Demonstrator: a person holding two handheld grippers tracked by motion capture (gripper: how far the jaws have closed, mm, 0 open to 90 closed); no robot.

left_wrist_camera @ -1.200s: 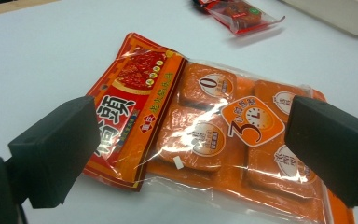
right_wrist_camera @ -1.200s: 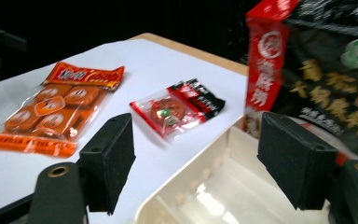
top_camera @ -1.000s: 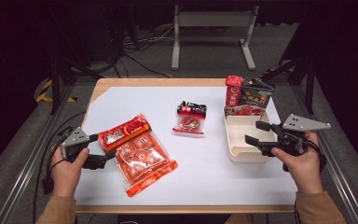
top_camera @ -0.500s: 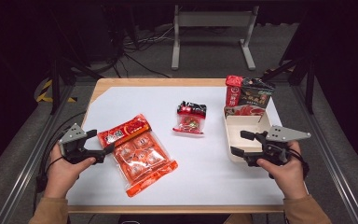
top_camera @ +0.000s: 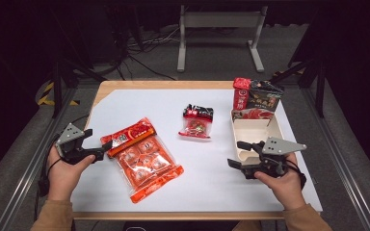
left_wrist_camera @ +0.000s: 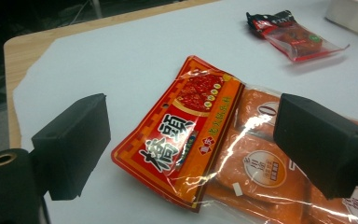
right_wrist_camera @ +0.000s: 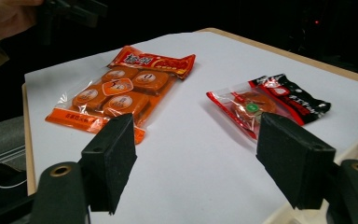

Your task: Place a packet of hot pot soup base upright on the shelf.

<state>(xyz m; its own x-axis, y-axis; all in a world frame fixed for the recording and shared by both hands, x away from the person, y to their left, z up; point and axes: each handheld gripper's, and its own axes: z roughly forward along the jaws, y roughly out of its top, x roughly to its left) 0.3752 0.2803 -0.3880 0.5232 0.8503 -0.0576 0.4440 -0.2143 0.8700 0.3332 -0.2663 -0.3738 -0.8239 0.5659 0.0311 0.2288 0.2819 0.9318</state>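
- My left gripper [top_camera: 95, 152] rests low at the left edge of the bench [top_camera: 212, 178], aimed at the red header end of the large orange snack pack [top_camera: 142, 159]. That stiff sealed edge is the easiest place to pinch a flat bag.
- Its fingers [left_wrist_camera: 72, 144] stand apart, one on each side of the header, and have just been closing in a little. They do not press on the pack yet.
- The orange snack pack lies flat on the left half of the bench, its red header toward my left hand and its clear body running toward the middle.
- My right gripper [top_camera: 238, 154] hovers near the front right, just in front of the open white box [top_camera: 253, 130]. Its fingers [right_wrist_camera: 109, 158] are apart and hold nothing, probably waiting to help.
- A small red-and-black packet [top_camera: 196, 121] lies mid-bench, well apart from both grippers.
- Two upright cartons [top_camera: 257, 95] stand behind the white box, out of the working space.
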